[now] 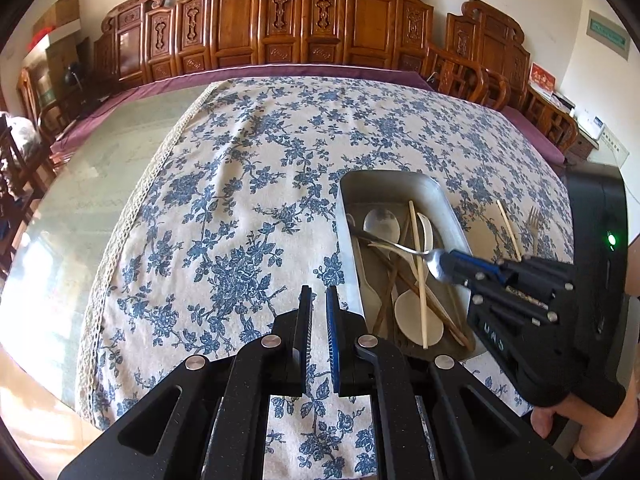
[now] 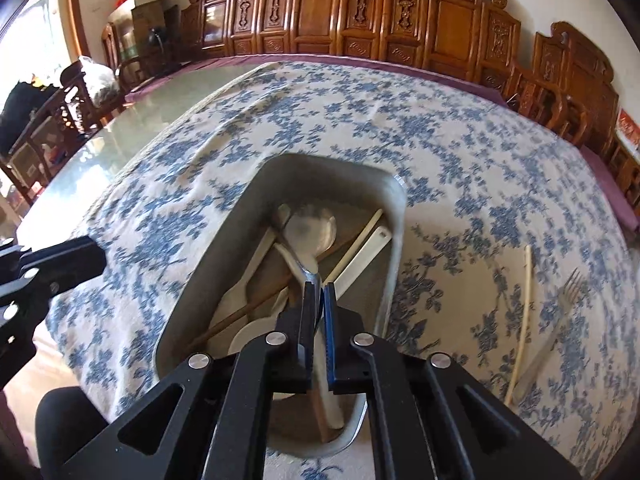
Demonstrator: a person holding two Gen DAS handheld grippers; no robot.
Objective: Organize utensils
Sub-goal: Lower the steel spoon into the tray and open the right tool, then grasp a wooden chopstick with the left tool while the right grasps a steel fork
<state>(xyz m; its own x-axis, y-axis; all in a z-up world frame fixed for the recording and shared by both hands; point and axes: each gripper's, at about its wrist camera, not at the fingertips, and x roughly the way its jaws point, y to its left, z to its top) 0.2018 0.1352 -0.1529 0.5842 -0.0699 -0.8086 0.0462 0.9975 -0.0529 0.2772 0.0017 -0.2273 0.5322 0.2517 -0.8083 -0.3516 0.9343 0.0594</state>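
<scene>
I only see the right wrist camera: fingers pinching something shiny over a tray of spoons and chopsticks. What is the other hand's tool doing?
Observer: The left gripper hangs over the tablecloth just left of the tray. Its fingers hold nothing, with a narrow gap between them.
Visitor: And what am I pinching?
Observer: From the side it is a metal utensil. The right gripper grips its wide end, and the slim handle points out across the tray.
Visitor: Anything else I miss?
Observer: A green light glows on the black unit behind the right gripper.
</scene>
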